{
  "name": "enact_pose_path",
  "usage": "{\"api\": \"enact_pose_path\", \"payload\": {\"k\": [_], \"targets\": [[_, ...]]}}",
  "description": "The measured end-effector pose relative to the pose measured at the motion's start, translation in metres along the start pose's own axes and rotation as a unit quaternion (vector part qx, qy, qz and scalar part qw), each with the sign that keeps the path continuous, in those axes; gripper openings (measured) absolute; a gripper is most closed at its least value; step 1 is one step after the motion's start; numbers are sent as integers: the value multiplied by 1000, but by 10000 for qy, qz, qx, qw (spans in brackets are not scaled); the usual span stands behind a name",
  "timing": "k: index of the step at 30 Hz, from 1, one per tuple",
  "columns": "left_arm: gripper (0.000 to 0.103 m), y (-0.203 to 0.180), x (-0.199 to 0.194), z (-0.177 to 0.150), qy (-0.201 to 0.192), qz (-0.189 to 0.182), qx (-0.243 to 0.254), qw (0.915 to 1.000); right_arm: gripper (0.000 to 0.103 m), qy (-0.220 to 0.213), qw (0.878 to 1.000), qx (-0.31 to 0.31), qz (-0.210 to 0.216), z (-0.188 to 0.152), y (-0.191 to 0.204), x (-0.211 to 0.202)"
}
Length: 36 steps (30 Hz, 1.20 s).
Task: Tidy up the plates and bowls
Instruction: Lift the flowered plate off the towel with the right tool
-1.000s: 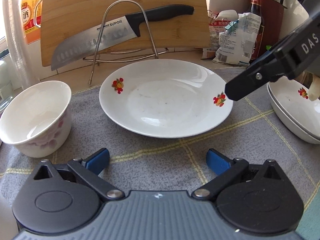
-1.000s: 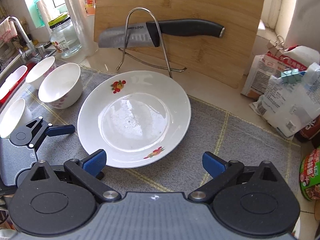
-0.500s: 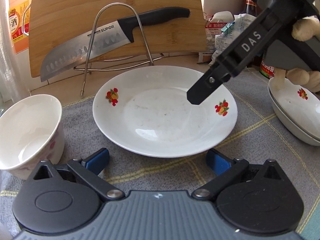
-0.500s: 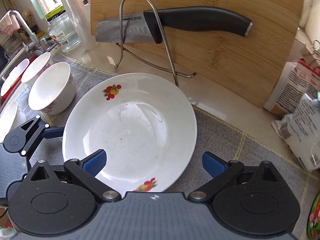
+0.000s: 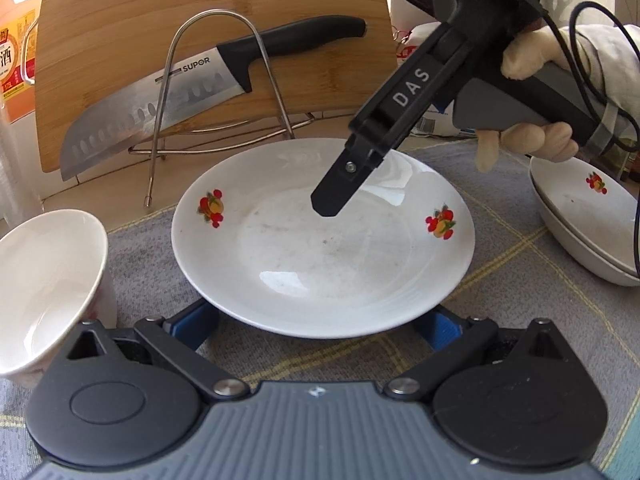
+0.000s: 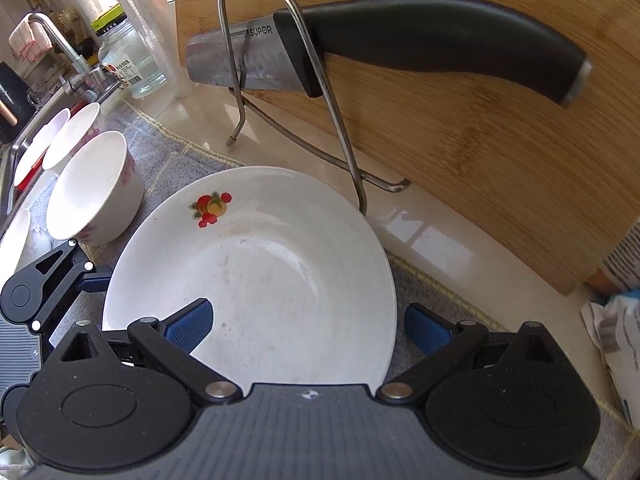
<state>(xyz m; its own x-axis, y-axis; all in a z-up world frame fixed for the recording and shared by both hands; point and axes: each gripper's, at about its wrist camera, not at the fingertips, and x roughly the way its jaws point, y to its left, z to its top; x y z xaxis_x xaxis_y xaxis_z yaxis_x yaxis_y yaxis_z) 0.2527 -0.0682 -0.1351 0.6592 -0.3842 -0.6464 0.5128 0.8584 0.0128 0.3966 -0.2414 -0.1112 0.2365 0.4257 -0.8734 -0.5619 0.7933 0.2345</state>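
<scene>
A white plate (image 5: 324, 248) with fruit prints lies on the grey cloth (image 5: 132, 252). My left gripper (image 5: 320, 322) is open at the plate's near rim, which partly hides its blue pads (image 5: 192, 320). My right gripper (image 6: 308, 328) is open low over the same plate (image 6: 272, 280), one pad above the plate and the other just past its right rim. From the left wrist view, the right gripper (image 5: 332, 200) slants down over the plate's middle, held by a hand (image 5: 532, 136). A white bowl (image 5: 44, 280) stands left of the plate. Stacked plates (image 5: 580, 220) sit at the right.
Behind the plate a knife (image 6: 400, 40) hangs in a wire stand (image 6: 320, 92) against a bamboo cutting board (image 6: 500, 160). More bowls (image 6: 72, 132) line the sink edge near a faucet (image 6: 60, 40) and a glass jar (image 6: 132, 64). Food packets (image 6: 616, 332) lie at the right.
The right gripper swung in from the right and now hangs over the plate. The left gripper moved forward to the plate's near rim. Both stayed open.
</scene>
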Motion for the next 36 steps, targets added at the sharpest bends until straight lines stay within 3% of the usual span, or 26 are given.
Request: {"api": "enact_pose_path", "payload": {"k": [22, 36], "targets": [[103, 1, -3, -1, -3, -107, 106, 9999, 102, -55, 9983, -184, 547, 21, -1, 8], [103, -2, -3, -1, 21, -92, 163, 9998, 101, -21, 9985, -150, 529, 22, 2, 10]]}}
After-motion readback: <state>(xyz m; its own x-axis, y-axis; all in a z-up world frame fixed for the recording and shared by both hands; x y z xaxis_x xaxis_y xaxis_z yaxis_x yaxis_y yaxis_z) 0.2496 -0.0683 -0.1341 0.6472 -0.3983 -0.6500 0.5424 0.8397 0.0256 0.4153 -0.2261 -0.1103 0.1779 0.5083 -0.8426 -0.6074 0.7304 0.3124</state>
